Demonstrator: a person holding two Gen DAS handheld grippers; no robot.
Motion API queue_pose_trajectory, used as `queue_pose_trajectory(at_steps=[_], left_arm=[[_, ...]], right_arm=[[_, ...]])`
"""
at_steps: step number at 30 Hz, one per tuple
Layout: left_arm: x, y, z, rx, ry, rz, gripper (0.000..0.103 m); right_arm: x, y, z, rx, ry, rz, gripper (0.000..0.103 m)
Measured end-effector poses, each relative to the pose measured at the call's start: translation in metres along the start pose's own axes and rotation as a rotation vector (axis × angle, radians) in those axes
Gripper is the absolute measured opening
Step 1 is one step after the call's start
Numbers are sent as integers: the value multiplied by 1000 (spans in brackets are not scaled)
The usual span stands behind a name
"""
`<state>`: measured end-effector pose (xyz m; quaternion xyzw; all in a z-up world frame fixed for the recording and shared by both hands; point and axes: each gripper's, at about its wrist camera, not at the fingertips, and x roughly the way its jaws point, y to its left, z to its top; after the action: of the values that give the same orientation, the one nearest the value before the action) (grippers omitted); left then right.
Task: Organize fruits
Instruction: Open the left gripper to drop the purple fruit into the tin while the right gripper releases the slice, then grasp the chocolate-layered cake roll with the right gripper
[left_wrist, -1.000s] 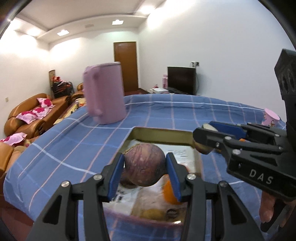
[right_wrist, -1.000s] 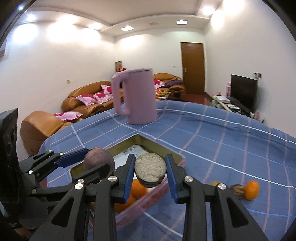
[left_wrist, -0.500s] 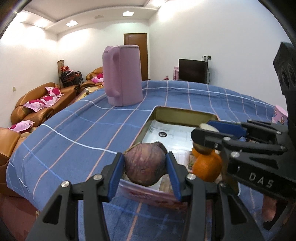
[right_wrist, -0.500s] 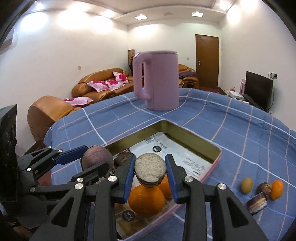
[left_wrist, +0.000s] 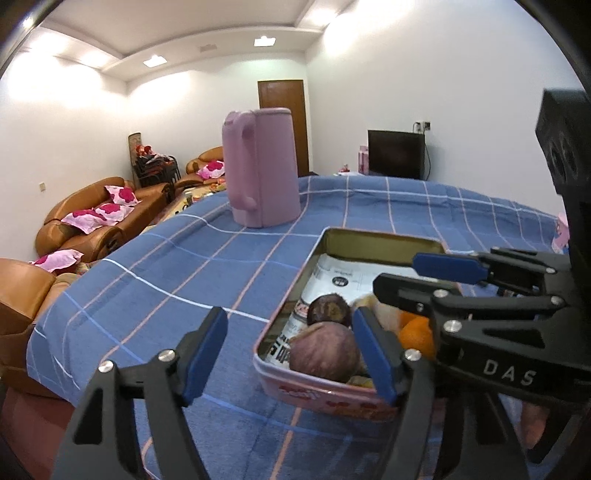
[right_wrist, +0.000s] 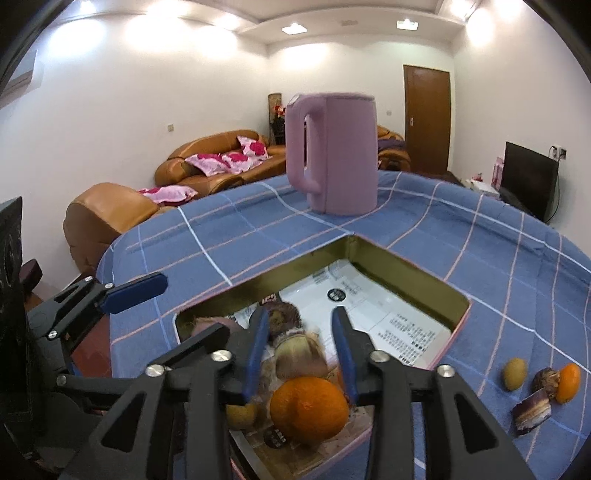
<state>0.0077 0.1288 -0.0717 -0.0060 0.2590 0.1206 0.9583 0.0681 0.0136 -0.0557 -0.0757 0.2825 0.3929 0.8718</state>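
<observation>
A pink-walled tin tray (left_wrist: 317, 397) lined with printed paper sits on the blue checked cloth; it also shows in the right wrist view (right_wrist: 406, 262). My left gripper (left_wrist: 291, 354) is open, and a purple round fruit (left_wrist: 325, 352) lies in the tray's near corner by its right finger. My right gripper (right_wrist: 299, 354) is open above the tray, with a pale halved fruit (right_wrist: 301, 352) lying between its fingers. An orange (right_wrist: 308, 408) and a dark fruit (left_wrist: 328, 308) also lie in the tray.
A tall pink jug (left_wrist: 260, 168) stands beyond the tray, also in the right wrist view (right_wrist: 332, 151). Right of the tray lie a small yellow-green fruit (right_wrist: 514, 373), a brown fruit (right_wrist: 546, 380), a small orange (right_wrist: 569, 382) and a striped piece (right_wrist: 532, 410). The table edge is near left.
Both grippers opened. The purple fruit dropped from the left one into the tray's near corner, and the pale halved fruit dropped from the right one into the tray.
</observation>
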Motion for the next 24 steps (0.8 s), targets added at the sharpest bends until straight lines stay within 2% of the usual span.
queue_pose_trajectory(at_steps=[3, 8, 14, 16, 19, 24], left_arm=[[-9, -7, 5, 13, -24, -7, 84], [-20, -28, 16, 24, -58, -61, 85], [-18, -62, 24, 67, -50, -115, 85], [-15, -72, 26, 77, -41, -134, 86], [-10, -89, 27, 100, -20, -146, 86], [-3, -109, 30, 129, 1, -162, 86]], right_arm=[[-17, -9, 0, 12, -29, -7, 51], [-55, -44, -6, 33, -65, -113, 55], [-81, -101, -30, 70, -14, -296, 55], [-84, -119, -38, 103, 12, -334, 55], [-82, -136, -47, 133, 51, -358, 55], [-69, -141, -50, 134, 113, -333, 55]])
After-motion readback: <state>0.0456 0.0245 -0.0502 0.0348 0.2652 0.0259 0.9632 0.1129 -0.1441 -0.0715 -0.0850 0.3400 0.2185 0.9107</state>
